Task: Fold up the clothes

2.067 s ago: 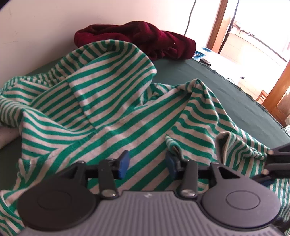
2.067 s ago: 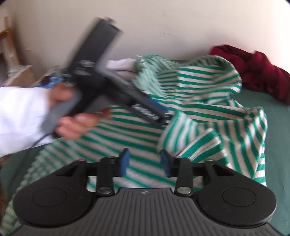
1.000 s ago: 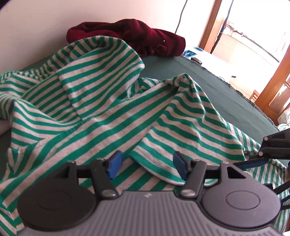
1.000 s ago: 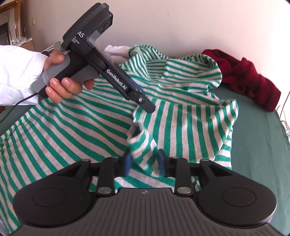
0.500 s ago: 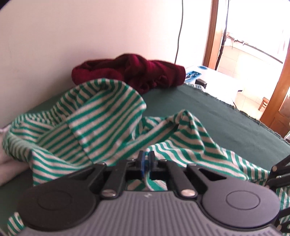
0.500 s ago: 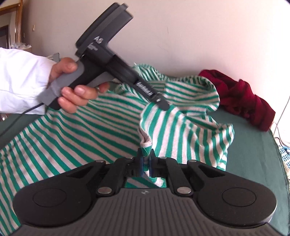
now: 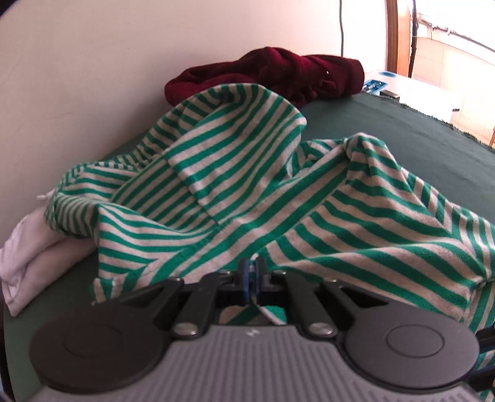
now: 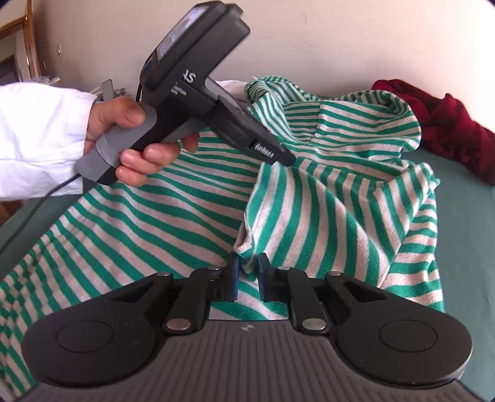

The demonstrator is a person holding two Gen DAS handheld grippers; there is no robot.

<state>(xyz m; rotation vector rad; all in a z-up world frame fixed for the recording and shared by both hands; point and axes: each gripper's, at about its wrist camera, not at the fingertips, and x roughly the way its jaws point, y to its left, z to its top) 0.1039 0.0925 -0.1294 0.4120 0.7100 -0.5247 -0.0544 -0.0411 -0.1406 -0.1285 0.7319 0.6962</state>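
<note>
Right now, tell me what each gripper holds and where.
Both hold the striped shirt: left gripper pinches a fabric edge, right gripper grips a hemmed fold.

This looks like a room in someone's home, most likely a bedroom or a living room used for sorting laundry. A wide flat surface under a dark green cover (image 7: 386,130) runs up against a plain cream wall (image 7: 123,62) with a few scuffs. Clothes lie about on it: a green-and-white striped top (image 7: 247,185), a heap of dark red fabric (image 7: 278,74) by the wall, and something white (image 7: 27,247) rolled at the edge. To one side, a wooden door frame (image 7: 396,34) opens onto a bright tiled area. A cable (image 7: 341,24) hangs down the wall.
</note>
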